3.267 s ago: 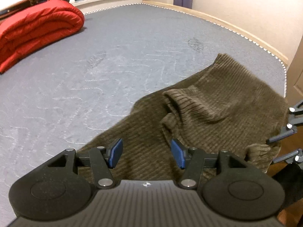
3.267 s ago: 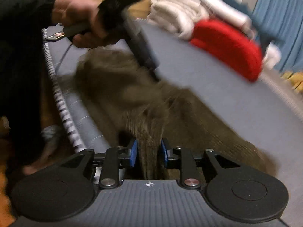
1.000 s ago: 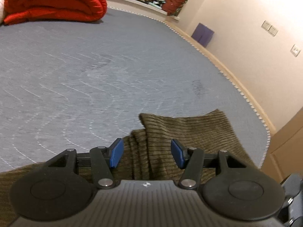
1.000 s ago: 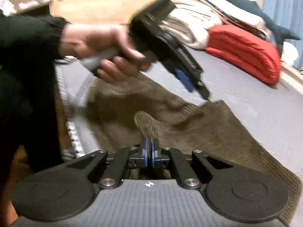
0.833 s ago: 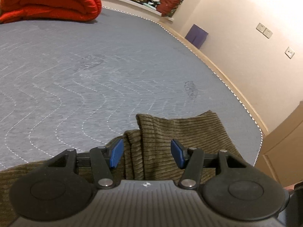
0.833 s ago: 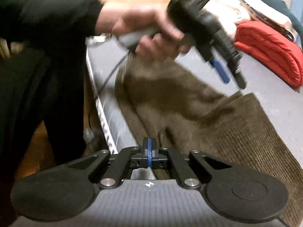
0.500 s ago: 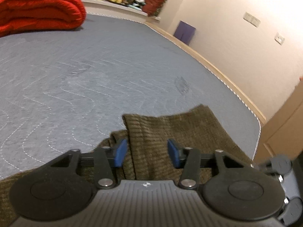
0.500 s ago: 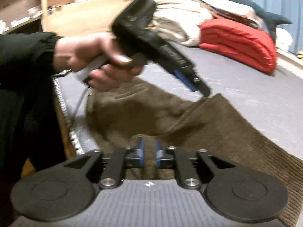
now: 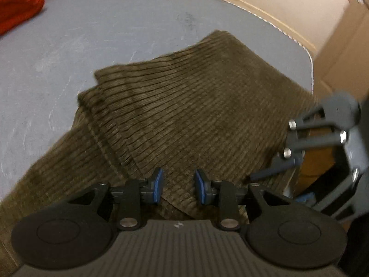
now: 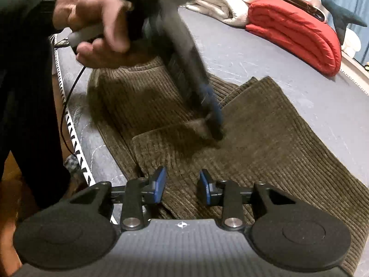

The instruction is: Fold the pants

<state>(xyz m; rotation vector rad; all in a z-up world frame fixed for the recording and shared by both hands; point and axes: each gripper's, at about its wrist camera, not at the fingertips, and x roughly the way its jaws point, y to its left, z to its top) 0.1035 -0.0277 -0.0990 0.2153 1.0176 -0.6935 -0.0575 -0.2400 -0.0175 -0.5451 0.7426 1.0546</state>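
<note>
Standing apart over the cloth, the pads of the right gripper [image 10: 181, 185] have just been opening, and nothing is pinched between them; the folded corduroy simply lies beneath. The left gripper [image 9: 178, 185] has just been closing yet shows a clear gap too, with fabric under it and, as far as I can see, none nipped by its pads. In the right wrist view its blurred tips come down onto the top layer near the middle, held by the person's left hand [image 10: 96, 27].

The brown pants [image 10: 253, 133] lie on the grey mattress [image 9: 80, 34] close to its near edge, one flap laid over the rest so that several stacked edges show at the left of the pile. I'd judge one fold set down and just let go. What remains, by my reckoning, is squaring those uneven edges and at least one more fold, since a long stretch of cloth runs out to the side. A red quilt [image 10: 297, 32] sits well apart at the far end.
</note>
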